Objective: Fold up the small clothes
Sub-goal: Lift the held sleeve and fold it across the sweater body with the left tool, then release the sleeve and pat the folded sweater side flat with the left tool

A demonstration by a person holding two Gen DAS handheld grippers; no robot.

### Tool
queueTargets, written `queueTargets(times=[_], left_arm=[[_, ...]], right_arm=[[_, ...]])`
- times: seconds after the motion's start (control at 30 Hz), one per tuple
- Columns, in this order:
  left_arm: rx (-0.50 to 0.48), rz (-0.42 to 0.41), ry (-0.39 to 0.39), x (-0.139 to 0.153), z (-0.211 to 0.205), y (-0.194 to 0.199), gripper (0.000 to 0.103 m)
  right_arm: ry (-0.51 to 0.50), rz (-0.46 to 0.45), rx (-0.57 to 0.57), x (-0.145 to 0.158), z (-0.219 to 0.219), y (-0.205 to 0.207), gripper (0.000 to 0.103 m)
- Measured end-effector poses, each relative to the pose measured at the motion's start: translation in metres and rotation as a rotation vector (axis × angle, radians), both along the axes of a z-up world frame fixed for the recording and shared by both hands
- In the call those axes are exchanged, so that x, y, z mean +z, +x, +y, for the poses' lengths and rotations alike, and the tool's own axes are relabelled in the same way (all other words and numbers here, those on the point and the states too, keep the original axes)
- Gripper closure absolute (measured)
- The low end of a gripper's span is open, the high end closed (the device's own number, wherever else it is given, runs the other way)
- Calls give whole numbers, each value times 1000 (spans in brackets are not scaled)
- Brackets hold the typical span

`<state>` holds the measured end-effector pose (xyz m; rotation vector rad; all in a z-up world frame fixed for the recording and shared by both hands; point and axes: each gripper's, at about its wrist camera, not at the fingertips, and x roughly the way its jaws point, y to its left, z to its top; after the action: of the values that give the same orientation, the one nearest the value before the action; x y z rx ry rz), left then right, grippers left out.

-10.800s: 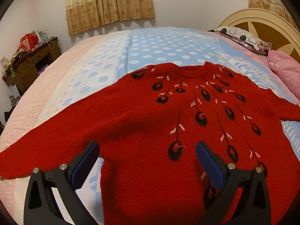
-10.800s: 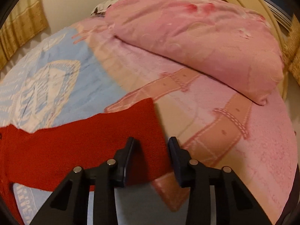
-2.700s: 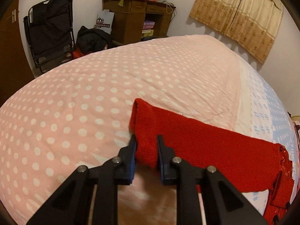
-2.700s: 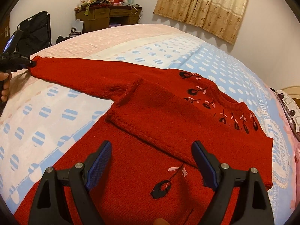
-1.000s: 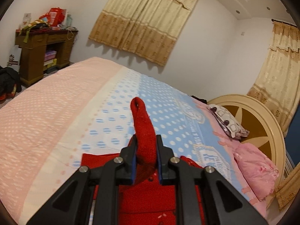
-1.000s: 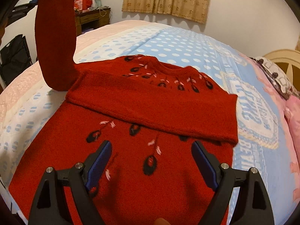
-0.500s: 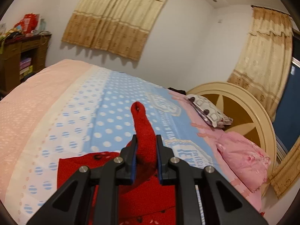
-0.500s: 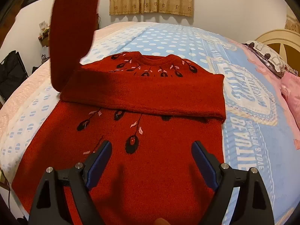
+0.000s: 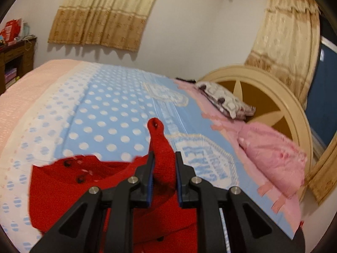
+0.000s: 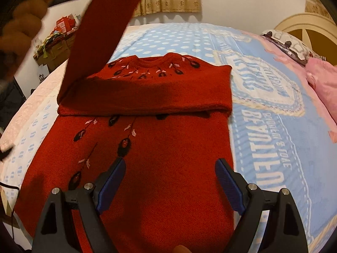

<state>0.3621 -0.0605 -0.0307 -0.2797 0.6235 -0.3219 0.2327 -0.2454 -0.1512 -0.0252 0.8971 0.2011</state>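
Bedroom, bed [image 10: 263,126] with blue dotted cover. Red sweater [image 10: 147,158] lies flat on it, one sleeve already folded across the chest. Left gripper [image 9: 163,166] clenched on the other sleeve [image 9: 161,147], cuff lifted above the body. Right gripper [image 10: 170,181] released, hovering over the hem. Knit looks soft, light, floppy and not slippery; best gripped at cuffs, hem corners or shoulders.

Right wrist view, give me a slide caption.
Open right gripper hovers over red sweater while its sleeve is lifted.
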Motion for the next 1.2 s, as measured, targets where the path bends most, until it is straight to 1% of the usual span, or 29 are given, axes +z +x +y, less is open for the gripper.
queueTargets(times=[0.17, 0.3, 0.37, 0.43, 0.5, 0.53, 0.57, 0.6, 0.67, 0.73, 0.77, 0.8, 0.83, 0.87, 0.93, 0.97, 1.03, 1.1, 1.17, 1.2], left_arm=[[-49, 40, 83, -35, -40, 9, 86], [-104, 96, 136, -68, -63, 15, 85], [-123, 120, 172, -77, -70, 15, 82], [-140, 131, 187, -78, -69, 14, 80], [-150, 126, 203, -73, -62, 9, 66], [-149, 116, 208, -72, -58, 7, 49], [-146, 94, 214, -67, -52, 2, 37], [-143, 58, 223, -62, -41, -7, 33], [-130, 23, 254, -59, -27, -18, 22], [-86, -4, 313, -62, 2, -34, 16], [-67, -10, 330, -64, 12, -37, 14], [-23, -13, 370, -69, 31, -45, 13], [6, -11, 392, -72, 40, -46, 12], [56, -5, 423, -77, 59, -52, 12], [128, 6, 463, -85, 82, -58, 12], [177, 29, 489, -93, 97, -62, 11], [219, 80, 482, -109, 118, -66, 10], [229, 140, 447, -122, 134, -66, 10], [239, 163, 409, -129, 147, -70, 10], [242, 165, 395, -132, 149, -72, 10]], right_arm=[[-9, 1, -20, 2, -9, -8, 16], [-19, 14, -39, 0, -17, -12, 16], [-27, 22, -47, -2, -20, -13, 16], [-34, 30, -50, -5, -22, -14, 16], [-44, 41, -50, -9, -23, -16, 16], [-49, 48, -49, -10, -23, -16, 16], [-51, 52, -50, -11, -24, -15, 16], [-51, 54, -50, -11, -25, -15, 16], [-52, 58, -47, -10, -25, -14, 16], [-57, 57, -34, -5, -24, -12, 16], [-57, 55, -25, -1, -25, -10, 16], [-52, 54, -20, 1, -25, -8, 16], [-41, 55, -15, 5, -27, -5, 16], [-21, 53, -17, 13, -31, 1, 16], [2, 44, -34, 20, -36, 12, 16], [9, 27, -52, 26, -40, 22, 16], [21, 10, -76, 31, -44, 41, 16], [28, 10, -83, 31, -44, 59, 16], [47, 21, -94, 27, -43, 81, 16], [57, 35, -91, 25, -41, 88, 19]])
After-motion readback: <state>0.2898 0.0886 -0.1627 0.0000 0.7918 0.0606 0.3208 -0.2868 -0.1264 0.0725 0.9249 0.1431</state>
